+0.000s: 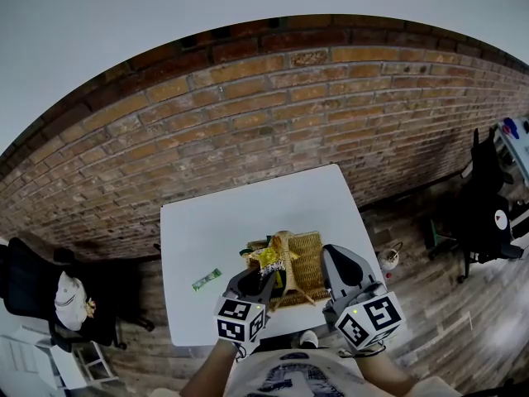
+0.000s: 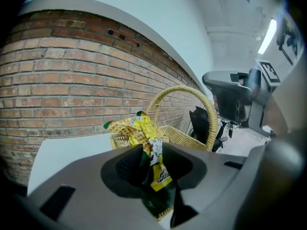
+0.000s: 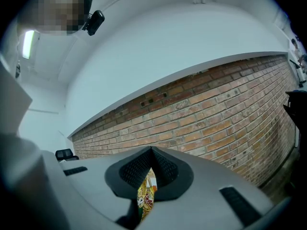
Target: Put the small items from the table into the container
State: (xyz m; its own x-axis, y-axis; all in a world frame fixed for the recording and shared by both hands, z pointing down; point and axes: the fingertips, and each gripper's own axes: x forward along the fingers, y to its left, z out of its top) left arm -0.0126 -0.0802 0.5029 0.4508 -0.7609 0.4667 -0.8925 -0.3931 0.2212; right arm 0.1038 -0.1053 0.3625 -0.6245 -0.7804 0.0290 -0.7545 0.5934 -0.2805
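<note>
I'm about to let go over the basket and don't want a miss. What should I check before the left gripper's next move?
1. Grip: ok. The left gripper has the yellow snack packet between its pads.
2. Position: ok. In the head view the packet is over the left end of the wicker basket.
3. Drop path: cannot tell. One end of the basket handle rises right behind the packet.
4. Other hand: cannot tell. The right gripper has its jaw tips together, with a printed wrapper showing behind them.
5. Items left: not ok. A green packet lies on the table.
</note>
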